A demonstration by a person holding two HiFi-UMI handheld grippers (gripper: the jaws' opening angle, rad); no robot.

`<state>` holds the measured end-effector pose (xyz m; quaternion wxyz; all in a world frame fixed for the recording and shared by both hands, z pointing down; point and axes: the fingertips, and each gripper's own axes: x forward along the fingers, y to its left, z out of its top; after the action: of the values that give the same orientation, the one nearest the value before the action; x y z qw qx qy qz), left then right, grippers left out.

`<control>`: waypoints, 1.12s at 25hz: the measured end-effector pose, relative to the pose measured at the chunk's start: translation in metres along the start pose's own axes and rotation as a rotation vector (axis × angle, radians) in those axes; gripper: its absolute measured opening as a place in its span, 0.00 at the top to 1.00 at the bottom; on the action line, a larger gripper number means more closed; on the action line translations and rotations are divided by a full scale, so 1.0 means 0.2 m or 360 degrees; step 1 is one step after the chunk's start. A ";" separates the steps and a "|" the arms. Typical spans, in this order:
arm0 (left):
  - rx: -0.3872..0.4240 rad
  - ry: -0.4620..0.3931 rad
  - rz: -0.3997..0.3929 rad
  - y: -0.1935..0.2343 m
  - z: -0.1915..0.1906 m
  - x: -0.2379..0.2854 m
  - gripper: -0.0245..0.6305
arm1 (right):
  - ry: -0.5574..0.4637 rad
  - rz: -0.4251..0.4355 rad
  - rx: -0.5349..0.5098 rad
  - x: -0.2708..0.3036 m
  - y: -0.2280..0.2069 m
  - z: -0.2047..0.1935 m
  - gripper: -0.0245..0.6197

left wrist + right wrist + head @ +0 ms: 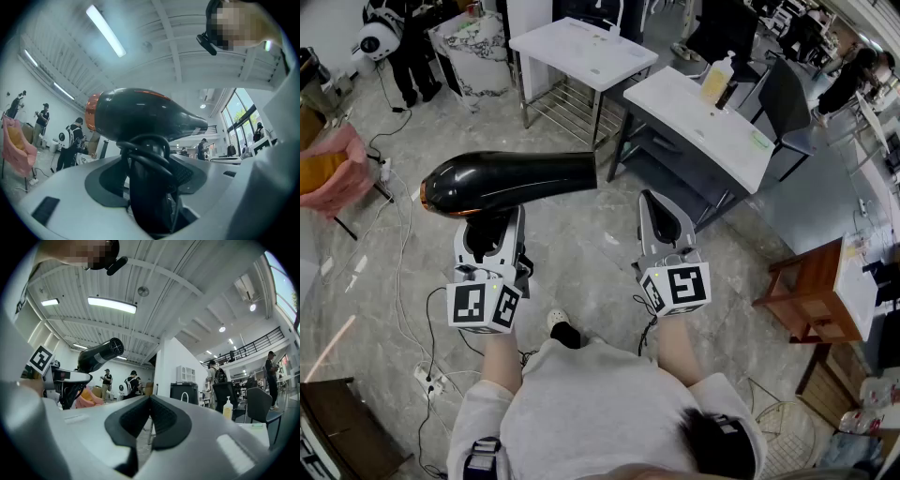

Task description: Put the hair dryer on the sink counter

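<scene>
- Head view: a glossy black hair dryer (pixel 511 183) with a copper ring at its rear hangs level over the tiled floor (pixel 581 248). It is well apart from the white counter (pixel 741 141), nozzle turned toward it.
- The left claw (pixel 491 225) clamps the dryer's handle (pixel 150 197), jaws standing wide around it. Only the left gripper view shows the black cord (pixel 143 157) looped round that handle (ribbed dark pads either side).
- The right claw (pixel 661 214), nearer the counter, has its jaws pressed together on nothing.
- A cube (pixel 483 305) patterned with black-and-white squares sits behind each claw.
- A pump bottle (pixel 717 80) stands on the counter, and the right gripper view catches it too.
</scene>
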<state>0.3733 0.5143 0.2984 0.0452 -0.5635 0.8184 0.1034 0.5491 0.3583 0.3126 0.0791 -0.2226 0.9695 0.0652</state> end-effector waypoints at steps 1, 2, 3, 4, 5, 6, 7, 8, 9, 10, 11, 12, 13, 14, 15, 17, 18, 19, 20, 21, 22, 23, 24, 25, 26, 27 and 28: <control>0.0004 0.0001 -0.0004 -0.01 0.01 -0.01 0.56 | -0.0008 -0.0004 0.0007 -0.01 0.00 0.00 0.95; 0.0009 0.0002 -0.0007 -0.03 0.01 -0.02 0.56 | -0.0015 -0.0007 0.0013 -0.03 0.00 0.01 0.95; 0.0012 0.0002 -0.0009 -0.04 0.02 -0.03 0.56 | -0.0021 -0.0010 0.0019 -0.04 0.00 0.01 0.95; 0.0013 -0.0002 -0.0008 -0.04 0.02 -0.04 0.56 | -0.0025 -0.0011 0.0023 -0.05 0.00 0.02 0.95; 0.0011 -0.0007 -0.0005 -0.04 0.03 -0.05 0.56 | -0.0027 -0.0011 0.0025 -0.06 0.00 0.02 0.95; 0.0008 -0.0010 -0.0003 -0.04 0.03 -0.06 0.56 | -0.0028 -0.0010 0.0025 -0.06 0.01 0.02 0.95; 0.0003 -0.0011 -0.0004 -0.04 0.03 -0.06 0.56 | -0.0028 -0.0009 0.0025 -0.06 0.01 0.02 0.95; -0.0001 -0.0011 -0.0004 -0.04 0.03 -0.06 0.56 | -0.0028 -0.0008 0.0024 -0.06 0.02 0.03 0.95; -0.0004 -0.0014 -0.0002 -0.04 0.03 -0.07 0.56 | -0.0027 -0.0008 0.0024 -0.06 0.02 0.03 0.95; -0.0006 -0.0018 0.0000 -0.03 0.04 -0.07 0.56 | -0.0027 -0.0008 0.0024 -0.06 0.02 0.02 0.95; -0.0006 -0.0019 0.0000 -0.03 0.04 -0.07 0.56 | -0.0027 -0.0008 0.0024 -0.06 0.03 0.02 0.95; -0.0005 -0.0018 -0.0002 -0.02 0.04 -0.07 0.56 | -0.0027 -0.0009 0.0025 -0.05 0.03 0.02 0.95; -0.0003 -0.0014 -0.0007 -0.02 0.04 -0.06 0.56 | -0.0026 -0.0010 0.0024 -0.05 0.03 0.02 0.95; -0.0002 -0.0008 -0.0013 -0.02 0.04 -0.06 0.56 | -0.0025 -0.0010 0.0021 -0.04 0.03 0.02 0.95; -0.0004 -0.0004 -0.0018 -0.01 0.04 -0.05 0.56 | -0.0027 -0.0012 0.0017 -0.03 0.03 0.02 0.95; -0.0015 -0.0003 -0.0023 0.01 0.03 -0.03 0.56 | -0.0044 -0.0028 0.0026 0.00 0.03 0.02 0.95; -0.0021 -0.0006 -0.0023 0.03 0.03 -0.02 0.56 | -0.0057 -0.0038 0.0037 0.01 0.03 0.02 0.95; -0.0025 -0.0009 -0.0024 0.05 0.03 0.00 0.56 | -0.0066 -0.0044 0.0046 0.03 0.03 0.02 0.95; -0.0027 -0.0010 -0.0026 0.06 0.03 0.01 0.56 | -0.0072 -0.0043 0.0050 0.05 0.03 0.02 0.95; -0.0027 -0.0010 -0.0030 0.08 0.03 0.02 0.56 | -0.0073 -0.0038 0.0051 0.07 0.04 0.02 0.95; -0.0026 -0.0008 -0.0035 0.10 0.03 0.04 0.56 | -0.0073 -0.0035 0.0050 0.09 0.04 0.01 0.95; -0.0025 -0.0006 -0.0040 0.11 0.03 0.05 0.56 | -0.0072 -0.0034 0.0048 0.12 0.05 0.01 0.95; -0.0025 -0.0007 -0.0044 0.13 0.03 0.07 0.56 | -0.0072 -0.0037 0.0048 0.14 0.05 0.01 0.95; -0.0025 -0.0009 -0.0048 0.15 0.03 0.09 0.56 | -0.0074 -0.0044 0.0052 0.17 0.05 0.00 0.95; -0.0025 -0.0012 -0.0050 0.17 0.03 0.11 0.56 | -0.0078 -0.0053 0.0059 0.20 0.05 0.00 0.95; -0.0026 -0.0015 -0.0052 0.19 0.03 0.13 0.56 | -0.0082 -0.0062 0.0065 0.23 0.06 -0.01 0.95; -0.0025 -0.0017 -0.0055 0.22 0.03 0.15 0.56 | -0.0085 -0.0066 0.0069 0.25 0.06 -0.01 0.95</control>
<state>0.3221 0.5041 0.2920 0.0467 -0.5773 0.8075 0.1120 0.4984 0.3476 0.3063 0.1112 -0.2392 0.9634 0.0485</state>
